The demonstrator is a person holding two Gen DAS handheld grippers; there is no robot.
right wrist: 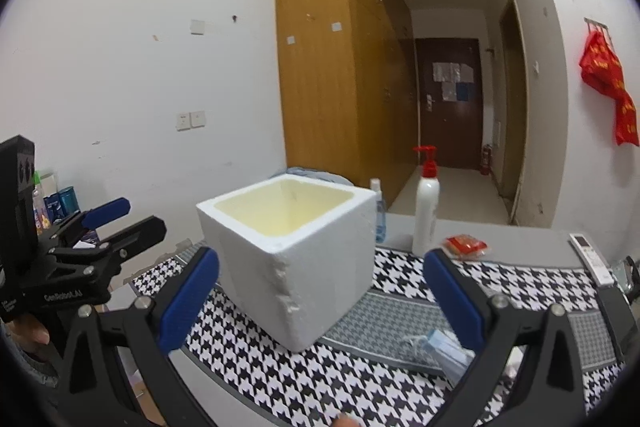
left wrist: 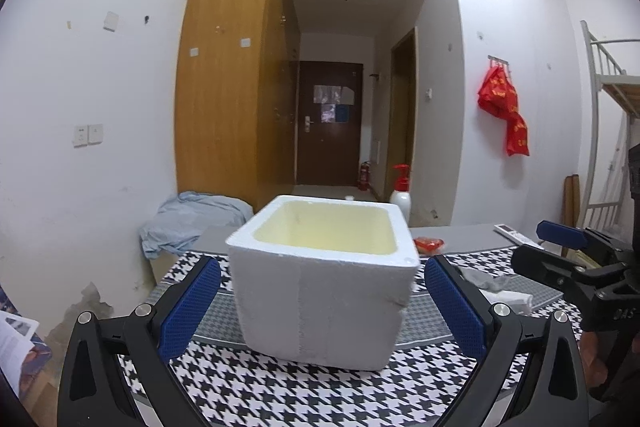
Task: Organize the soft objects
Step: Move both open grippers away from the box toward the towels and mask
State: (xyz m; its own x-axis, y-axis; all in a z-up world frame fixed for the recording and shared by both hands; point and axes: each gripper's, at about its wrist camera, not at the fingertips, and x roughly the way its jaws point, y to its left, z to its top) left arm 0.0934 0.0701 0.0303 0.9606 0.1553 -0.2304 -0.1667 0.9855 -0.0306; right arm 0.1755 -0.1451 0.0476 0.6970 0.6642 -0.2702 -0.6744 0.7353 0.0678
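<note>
A white, open-topped foam box with a yellowish inside (left wrist: 324, 283) is set upright on a black-and-white houndstooth cloth with grey bands (left wrist: 280, 395) that covers the surface; nothing is seen inside it, though its floor is not in view. The left gripper (left wrist: 322, 307) is held low before the box, its blue-padded jaws spread wide to either side of the box and not touching it. The right gripper (right wrist: 320, 301) is likewise held with jaws wide apart, the box's dented corner between them but clear of both. A pale blue folded face mask (right wrist: 440, 347) lies on the cloth just right of the box, partly hidden by the right jaw. A crumpled grey-white soft item (left wrist: 490, 283) is seen on the cloth near it. Behind the box a white pump bottle with red top (right wrist: 426, 203), a small red packet (right wrist: 466, 246) and a white remote control (right wrist: 592, 259) are set on the grey surface.
</note>
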